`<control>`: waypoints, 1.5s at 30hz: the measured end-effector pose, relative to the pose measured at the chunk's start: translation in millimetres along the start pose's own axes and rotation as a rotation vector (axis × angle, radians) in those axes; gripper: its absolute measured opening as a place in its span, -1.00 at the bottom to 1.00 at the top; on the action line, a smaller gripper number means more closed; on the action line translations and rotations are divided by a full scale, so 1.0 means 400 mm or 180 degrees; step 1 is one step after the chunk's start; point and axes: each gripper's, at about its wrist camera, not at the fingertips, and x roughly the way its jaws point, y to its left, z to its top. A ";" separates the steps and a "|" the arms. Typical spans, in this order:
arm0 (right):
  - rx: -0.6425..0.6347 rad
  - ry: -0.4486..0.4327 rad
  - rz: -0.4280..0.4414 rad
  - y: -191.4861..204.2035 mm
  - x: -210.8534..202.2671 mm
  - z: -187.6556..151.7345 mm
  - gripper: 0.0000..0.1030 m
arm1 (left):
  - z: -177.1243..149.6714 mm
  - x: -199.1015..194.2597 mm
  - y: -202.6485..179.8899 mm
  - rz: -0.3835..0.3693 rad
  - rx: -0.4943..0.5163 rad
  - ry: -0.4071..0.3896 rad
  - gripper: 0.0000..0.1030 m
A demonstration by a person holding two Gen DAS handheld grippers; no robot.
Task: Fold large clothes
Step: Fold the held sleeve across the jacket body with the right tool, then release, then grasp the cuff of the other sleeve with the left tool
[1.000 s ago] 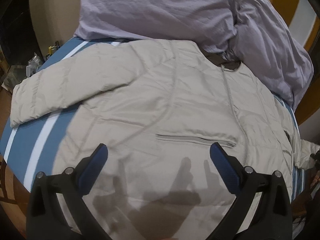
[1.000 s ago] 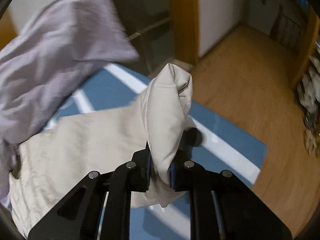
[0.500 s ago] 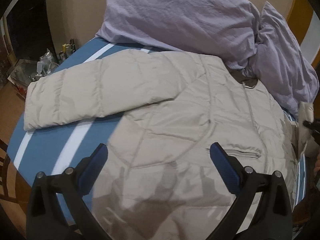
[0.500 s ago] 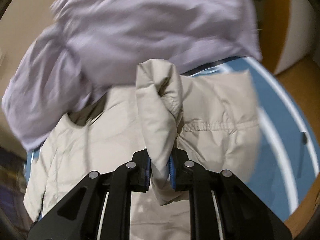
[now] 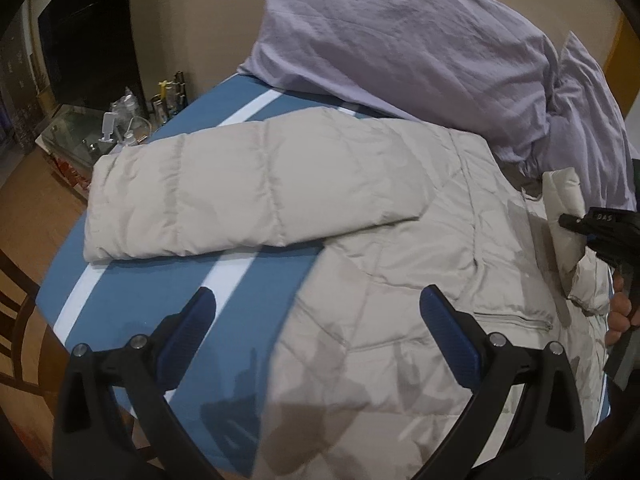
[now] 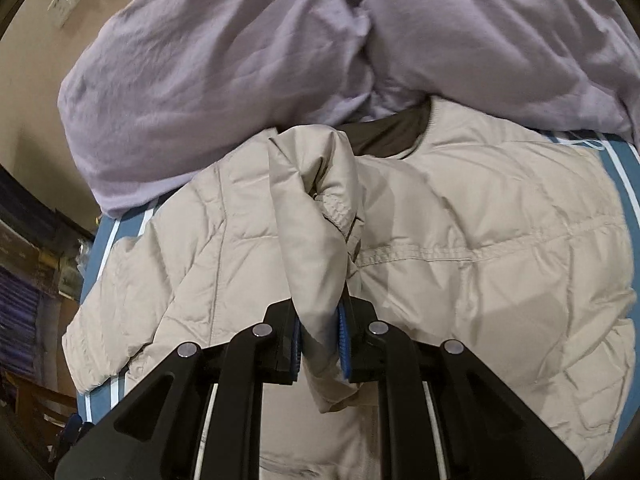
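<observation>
Since the earlier frame, one sleeve (image 6: 316,216), pinched between the right gripper (image 6: 320,344) fingers, has been swung inward over the beige jacket (image 5: 400,280) spread on the bed (image 5: 160,300). Left gripper (image 5: 316,324) fingers are spread, empty. Far-left sleeve (image 5: 240,188) and body remain unfolded.

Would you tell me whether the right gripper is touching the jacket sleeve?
Touching. The right wrist view shows the right gripper closed on the beige sleeve, with both blue pads pressing on the fabric.

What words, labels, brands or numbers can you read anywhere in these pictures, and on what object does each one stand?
"DAS" or similar: small pale letters, too blurred to be sure, on the black right gripper at the left view's edge.
Bottles and jars on the glass side table: labels too small to read.
Beige padded jacket: no readable text.
</observation>
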 end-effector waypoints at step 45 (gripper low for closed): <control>-0.0347 0.0121 -0.0330 -0.006 0.041 -0.047 0.35 | 0.141 0.183 0.568 0.0531 -0.1405 0.0352 0.63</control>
